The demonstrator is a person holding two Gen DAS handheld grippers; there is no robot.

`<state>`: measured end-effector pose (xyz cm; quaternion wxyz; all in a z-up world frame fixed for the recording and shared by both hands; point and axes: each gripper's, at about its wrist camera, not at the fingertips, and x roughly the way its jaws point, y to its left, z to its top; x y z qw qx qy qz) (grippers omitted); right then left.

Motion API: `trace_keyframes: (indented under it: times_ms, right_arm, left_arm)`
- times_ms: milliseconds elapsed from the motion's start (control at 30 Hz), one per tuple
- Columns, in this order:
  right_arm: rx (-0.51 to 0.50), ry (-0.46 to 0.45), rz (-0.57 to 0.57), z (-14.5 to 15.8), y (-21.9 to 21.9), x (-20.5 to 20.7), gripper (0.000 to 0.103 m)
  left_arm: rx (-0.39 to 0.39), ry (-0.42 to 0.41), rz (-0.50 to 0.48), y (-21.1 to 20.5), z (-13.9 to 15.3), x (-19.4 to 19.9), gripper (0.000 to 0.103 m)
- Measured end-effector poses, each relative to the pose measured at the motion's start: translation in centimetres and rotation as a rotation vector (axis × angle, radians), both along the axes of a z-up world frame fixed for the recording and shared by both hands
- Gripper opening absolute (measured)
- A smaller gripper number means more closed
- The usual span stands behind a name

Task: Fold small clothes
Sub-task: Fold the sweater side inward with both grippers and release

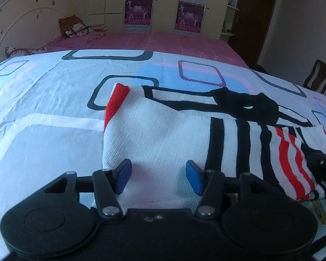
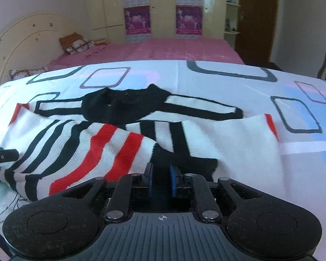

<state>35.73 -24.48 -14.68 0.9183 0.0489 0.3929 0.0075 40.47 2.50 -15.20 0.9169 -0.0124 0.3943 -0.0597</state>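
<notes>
A small white knit sweater (image 1: pixel 163 134) with black and red stripes and a black collar lies partly folded on the patterned bedsheet (image 1: pixel 43 108). My left gripper (image 1: pixel 158 176) is open over the sweater's white near edge, with nothing between its blue pads. In the right wrist view the sweater (image 2: pixel 228 139) has a red-and-black striped sleeve (image 2: pixel 102 152) folded across it. My right gripper (image 2: pixel 162 179) has its jaws close together on the sleeve's black cuff. The right gripper also shows at the right edge of the left wrist view (image 1: pixel 323 163).
A pink bed (image 1: pixel 163 41) with pillows (image 1: pixel 76 27) and a curved headboard (image 1: pixel 21 21) stands behind. A wardrobe with posters (image 2: pixel 163 6), a brown door (image 2: pixel 258 19) and a wooden chair (image 1: pixel 319 76) are further back.
</notes>
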Motion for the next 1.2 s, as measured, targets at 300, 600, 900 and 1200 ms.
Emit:
trace_keyframes:
  times_ms: [300,600,900,1200]
  right_arm:
    - [-0.051,0.012,-0.006,0.0,0.1,-0.8,0.015]
    - [-0.069,-0.005,-0.007,1.2,1.1,-2.4,0.016]
    - [-0.157,0.032,-0.055,-0.5,2.7,-3.6,0.057]
    - [-0.081,0.043,-0.169,1.2,1.9,-6.1,0.066]
  left_arm:
    - [0.022,-0.004,-0.015,-0.3,0.0,-0.2,0.055]
    - [0.008,-0.030,-0.048,0.2,1.5,-1.9,0.055]
    - [0.020,-0.007,-0.156,0.0,-0.1,-3.9,0.058]
    - [0.018,0.005,-0.184,0.1,0.1,-3.7,0.059]
